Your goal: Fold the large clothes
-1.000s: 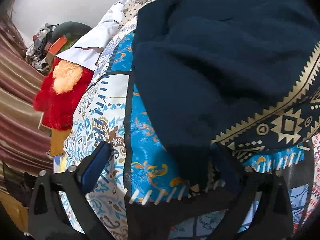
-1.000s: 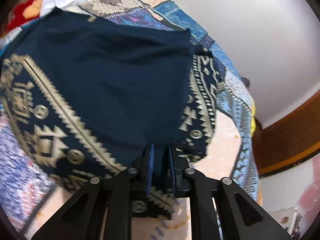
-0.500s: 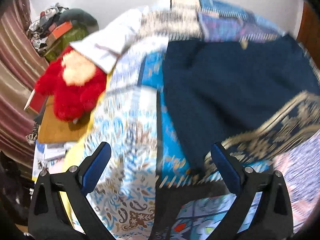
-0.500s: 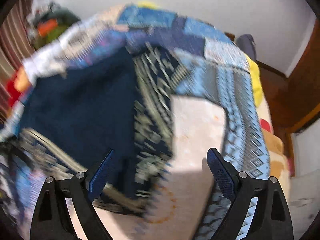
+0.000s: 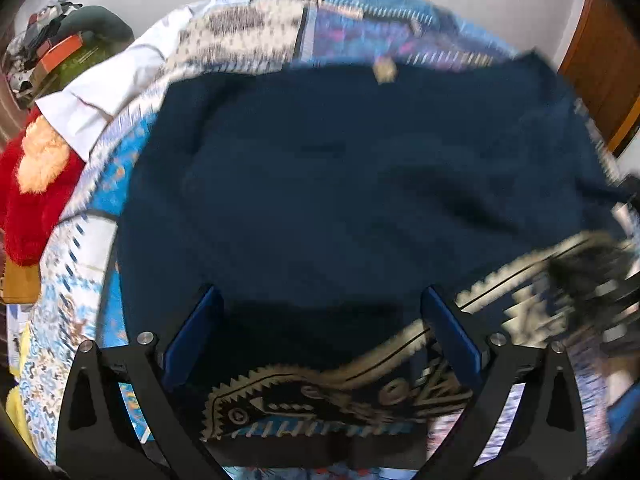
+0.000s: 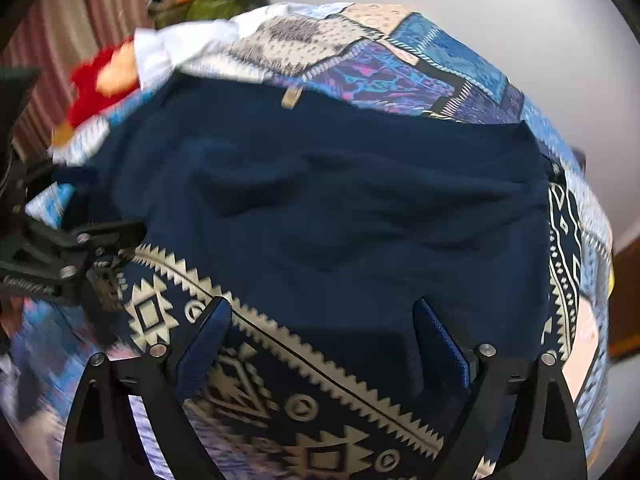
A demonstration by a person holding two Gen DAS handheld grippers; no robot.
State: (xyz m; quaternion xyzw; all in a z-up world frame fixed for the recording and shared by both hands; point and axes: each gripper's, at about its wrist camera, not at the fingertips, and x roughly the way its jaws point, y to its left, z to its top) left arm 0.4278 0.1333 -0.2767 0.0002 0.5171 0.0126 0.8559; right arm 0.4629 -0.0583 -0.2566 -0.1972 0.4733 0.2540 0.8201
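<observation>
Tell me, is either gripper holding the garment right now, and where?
Nothing is held: left gripper and right gripper both hang open over the navy garment.

We have two fisheye views, each looking forward along its own gripper's fingers and down onto the bed. Our left wrist camera sits close over the near left part of the navy garment [image 5: 352, 184], facing the far wall. Our right wrist camera hangs close over the near right part, facing the same way. Both share the garment, the patchwork bedspread [image 5: 280, 36] and the red plush toy [image 6: 92, 92] at far left.
</observation>
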